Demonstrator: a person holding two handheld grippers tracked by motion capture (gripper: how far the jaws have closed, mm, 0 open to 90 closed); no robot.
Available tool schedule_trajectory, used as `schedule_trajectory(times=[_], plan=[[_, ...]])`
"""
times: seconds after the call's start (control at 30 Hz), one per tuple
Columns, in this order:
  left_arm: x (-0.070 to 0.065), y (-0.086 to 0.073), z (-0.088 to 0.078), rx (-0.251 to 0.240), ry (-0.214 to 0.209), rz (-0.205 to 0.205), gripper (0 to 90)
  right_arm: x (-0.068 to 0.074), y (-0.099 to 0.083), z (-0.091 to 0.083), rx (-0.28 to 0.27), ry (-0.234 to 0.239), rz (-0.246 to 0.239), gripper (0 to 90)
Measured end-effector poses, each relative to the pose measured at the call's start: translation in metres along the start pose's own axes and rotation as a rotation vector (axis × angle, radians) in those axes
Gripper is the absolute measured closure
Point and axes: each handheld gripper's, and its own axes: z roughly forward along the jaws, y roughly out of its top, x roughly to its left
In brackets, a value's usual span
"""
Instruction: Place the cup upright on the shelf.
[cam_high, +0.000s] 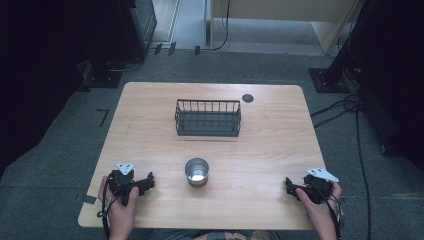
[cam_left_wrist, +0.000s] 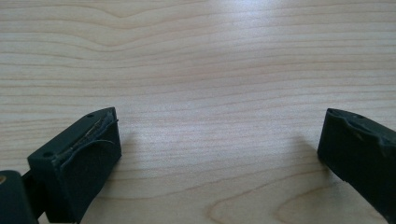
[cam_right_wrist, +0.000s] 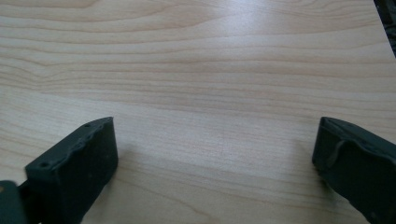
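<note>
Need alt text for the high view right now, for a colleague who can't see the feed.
A person's hands hold the left gripper and right gripper at the near corners of a wooden table. A metal cup stands between them, with a black wire basket farther back.

Left gripper (cam_high: 145, 184): black body, grey three-cornered plate on top, black cable trailing past the wrist toward the near edge of the table (cam_high: 280, 150). Right gripper (cam_high: 290, 186): same black build, same grey plate, black cable likewise running along the forearm. Jaws seen from the left gripper view (cam_left_wrist: 219, 154): blocky black pads, small screw holes along the top edge, worn lining peeling on one pad. Jaws from the right gripper view (cam_right_wrist: 215, 158): matching blocks, wavy scuffed upper edges. Forearms bare, without sleeves.
</note>
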Motion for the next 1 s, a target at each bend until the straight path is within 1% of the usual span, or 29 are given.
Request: schedule_trajectory(times=[0.07,0.13,0.2,0.27,0.3,0.47,0.63,0.67,0.7,0.8,0.83,0.87,0.97,1.0], plan=[[0.000,0.000,0.000,0.000,0.000,0.000,0.0,0.000,0.000,0.000,0.003,-0.006,0.007,0.0],[0.000,0.000,0.000,0.001,0.001,0.000,0.0,0.000,0.003,0.003,0.004,0.001,0.000,0.0],[0.000,0.000,0.000,0.000,0.001,-0.003,0.0,0.000,0.005,0.005,0.001,0.001,0.004,0.0],[0.000,0.000,0.000,0.000,0.001,-0.003,0.0,0.003,0.008,0.006,-0.001,0.008,0.007,2.8],[0.000,0.000,0.000,0.000,0.001,-0.002,0.0,0.008,0.013,0.006,-0.012,0.022,0.004,3.0],[0.000,0.000,0.000,0.000,0.001,-0.003,0.0,0.022,0.029,0.005,-0.034,0.047,-0.038,2.5],[0.000,0.000,0.000,0.001,0.001,-0.002,0.0,0.037,0.042,0.004,-0.059,0.084,-0.056,2.5],[0.000,0.000,0.000,-0.001,0.000,-0.004,0.0,0.037,0.042,0.004,-0.059,0.084,-0.056,2.5],[0.000,0.000,0.000,0.000,0.001,-0.002,0.0,0.042,0.047,0.003,-0.066,0.101,-0.056,2.5],[0.000,0.000,0.000,0.001,0.001,-0.003,0.0,0.050,0.053,0.001,-0.083,0.127,-0.053,2.5],[0.000,0.000,0.000,0.001,0.001,-0.003,0.0,0.050,0.053,0.001,-0.083,0.127,-0.053,2.5],[0.000,0.000,0.000,0.001,0.001,-0.002,0.0,0.056,0.057,-0.001,-0.092,0.144,-0.058,2.5],[0.000,0.000,0.000,0.001,0.001,-0.003,0.0,0.067,0.061,-0.003,-0.104,0.172,-0.085,1.8],[0.000,0.000,0.000,0.001,0.001,-0.003,0.0,0.067,0.061,-0.003,-0.104,0.172,-0.085,1.8]])
